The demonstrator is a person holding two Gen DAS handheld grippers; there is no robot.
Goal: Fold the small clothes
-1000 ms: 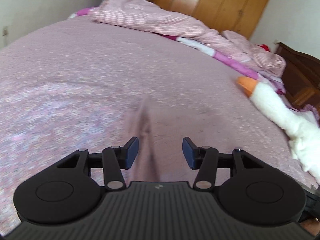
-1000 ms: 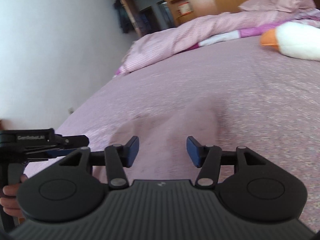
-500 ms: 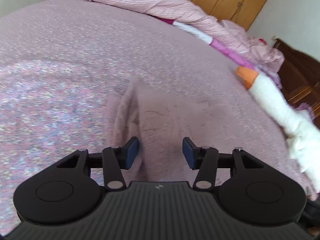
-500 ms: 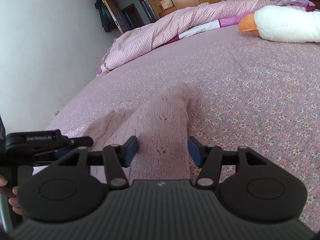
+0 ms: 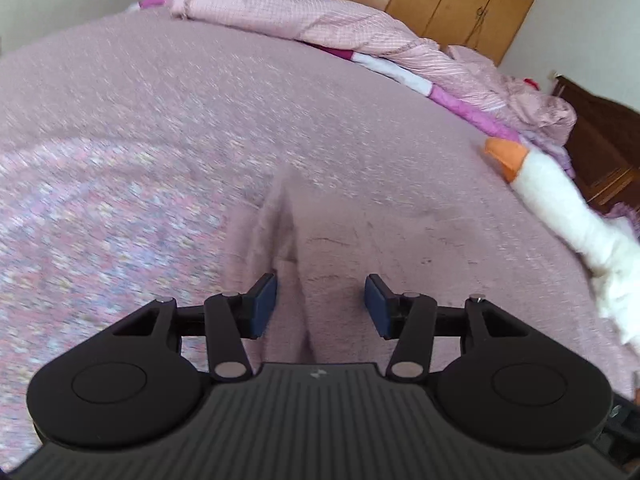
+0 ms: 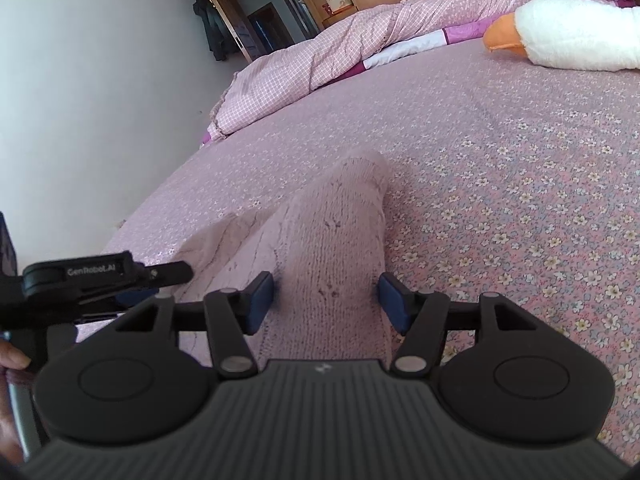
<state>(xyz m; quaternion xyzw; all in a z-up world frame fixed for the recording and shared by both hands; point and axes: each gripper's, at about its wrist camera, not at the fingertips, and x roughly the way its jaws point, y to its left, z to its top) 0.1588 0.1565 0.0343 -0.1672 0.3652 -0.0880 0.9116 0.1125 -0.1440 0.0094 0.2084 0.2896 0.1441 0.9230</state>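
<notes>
While spread wide across both views, lay flat and floral: a large pink flower-printed bedspread, filling nearly everything from near edge to far. Beyond it, along the far side, lay heaped a rumpled pink checked quilt with a magenta and white band at its hem. Behind that, stood against the far wall: tall honey-coloured wooden wardrobes. Off to the far right, rested on the bedspread: a white plush goose with an orange beak, well apart from the knitwear.

Near the middle, close to both grippers, lay a small pale pink knitted garment, a long ribbed tube of it reaching away toward the far side, with a second fold or sleeve bunched just to its left. Seen blurred in the left wrist view, with a raised crease running up the centre.

Held just above the near end of that knitwear: the black right gripper with blue pads, fingers spread wide, straddling the knitted tube on either side, gripping nothing. Likewise posed over the same garment's left portion: the black left gripper with blue pads, fingers wide apart, crease between them, nothing pinched. Glimpsed at the near left edge of the right wrist view: fingertips of a hand on the handle.
</notes>
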